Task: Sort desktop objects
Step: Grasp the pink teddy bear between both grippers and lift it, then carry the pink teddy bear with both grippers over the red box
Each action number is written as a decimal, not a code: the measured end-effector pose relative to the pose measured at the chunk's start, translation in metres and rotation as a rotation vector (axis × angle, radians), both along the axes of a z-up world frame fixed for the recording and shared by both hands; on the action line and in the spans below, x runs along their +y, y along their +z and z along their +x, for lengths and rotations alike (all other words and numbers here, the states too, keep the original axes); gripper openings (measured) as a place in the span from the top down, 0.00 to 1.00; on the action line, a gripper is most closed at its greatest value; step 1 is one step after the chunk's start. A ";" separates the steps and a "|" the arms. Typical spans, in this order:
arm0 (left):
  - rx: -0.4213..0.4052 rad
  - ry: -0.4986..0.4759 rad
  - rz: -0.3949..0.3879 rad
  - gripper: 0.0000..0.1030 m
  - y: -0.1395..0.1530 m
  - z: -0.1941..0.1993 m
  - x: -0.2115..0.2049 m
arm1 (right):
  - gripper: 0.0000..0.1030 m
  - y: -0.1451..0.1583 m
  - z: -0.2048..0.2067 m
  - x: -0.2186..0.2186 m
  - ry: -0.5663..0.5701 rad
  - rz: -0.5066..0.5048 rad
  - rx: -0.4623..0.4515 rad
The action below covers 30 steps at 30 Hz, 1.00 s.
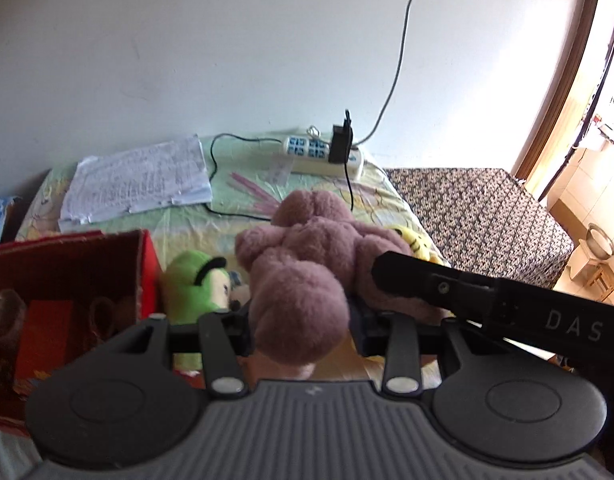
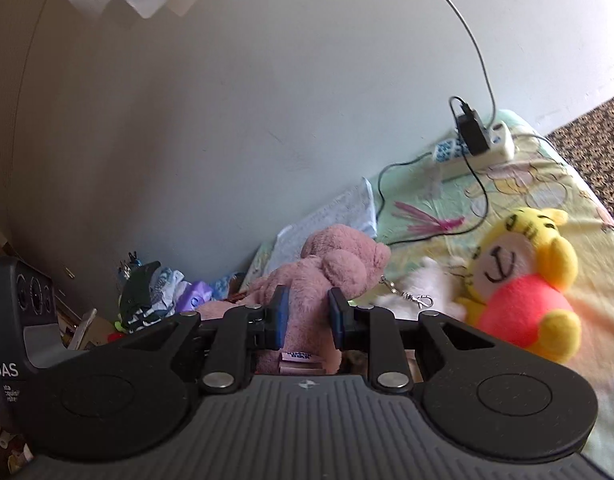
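A pink plush bear (image 1: 303, 264) is gripped from both sides: one limb is clamped in the left gripper (image 1: 301, 330), another in the right gripper (image 2: 307, 316). A green toy (image 1: 197, 284) lies left of the left gripper, apparently beside a red box (image 1: 147, 256). A yellow toy (image 2: 523, 280) lies right of the right gripper.
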State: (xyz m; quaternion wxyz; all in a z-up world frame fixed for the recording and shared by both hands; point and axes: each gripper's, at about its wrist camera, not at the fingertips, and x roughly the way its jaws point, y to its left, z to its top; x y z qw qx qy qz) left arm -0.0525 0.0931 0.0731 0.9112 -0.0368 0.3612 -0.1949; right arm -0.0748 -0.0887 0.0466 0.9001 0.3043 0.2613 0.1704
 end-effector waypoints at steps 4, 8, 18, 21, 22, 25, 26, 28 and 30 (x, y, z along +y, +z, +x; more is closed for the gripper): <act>-0.018 0.013 -0.020 0.63 0.011 0.003 0.036 | 0.77 0.011 0.003 0.029 0.007 -0.007 -0.035; -0.035 0.043 -0.022 0.63 0.021 0.006 0.079 | 0.77 0.019 0.010 0.064 0.030 -0.006 -0.067; -0.018 0.158 0.019 0.63 0.011 0.010 0.181 | 0.77 0.011 0.039 0.159 0.134 -0.016 -0.073; -0.015 0.186 0.057 0.63 0.006 0.007 0.203 | 0.77 0.002 0.047 0.183 0.158 -0.011 -0.067; -0.013 0.193 0.064 0.63 0.004 0.008 0.210 | 0.77 0.001 0.048 0.190 0.165 -0.011 -0.066; -0.002 0.212 0.085 0.63 -0.003 0.011 0.231 | 0.77 -0.004 0.056 0.212 0.181 -0.015 -0.056; -0.003 0.219 0.091 0.63 -0.005 0.013 0.238 | 0.77 -0.006 0.057 0.218 0.187 -0.015 -0.056; -0.006 0.232 0.098 0.63 -0.009 0.014 0.250 | 0.77 -0.009 0.061 0.230 0.197 -0.018 -0.058; -0.005 0.245 0.104 0.63 -0.014 0.017 0.261 | 0.77 -0.012 0.066 0.241 0.207 -0.020 -0.057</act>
